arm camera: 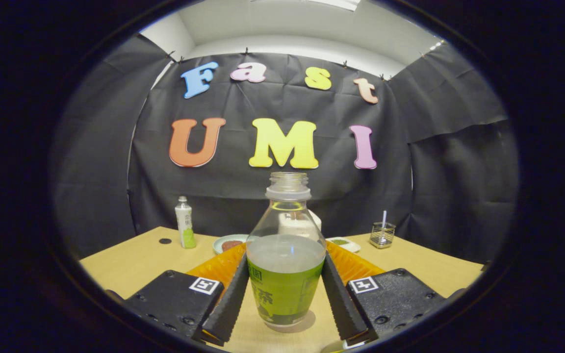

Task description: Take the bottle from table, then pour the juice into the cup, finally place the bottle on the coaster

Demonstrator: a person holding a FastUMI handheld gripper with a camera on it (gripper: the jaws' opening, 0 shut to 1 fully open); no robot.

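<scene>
An uncapped clear bottle (pixel 286 274) with a green label and cloudy juice stands upright on the wooden table (pixel 130 260). It sits between my two black fingers. My gripper (pixel 286 261) is shut on the bottle, and both pads touch its label at mid-height. The left finger (pixel 228 304) and the right finger (pixel 344 304) slant inward against its sides. A ribbed orange mat (pixel 216 267) lies just beyond the fingers, behind the bottle. A white cup-like object (pixel 314 220) stands farther back, mostly hidden by the bottle.
At the back left stands a small white and green bottle (pixel 184 223). A small plate (pixel 228 243) with something brown is behind the orange mat. A flat white dish (pixel 344 243) and a glass holder with a stick (pixel 382 234) are at the back right.
</scene>
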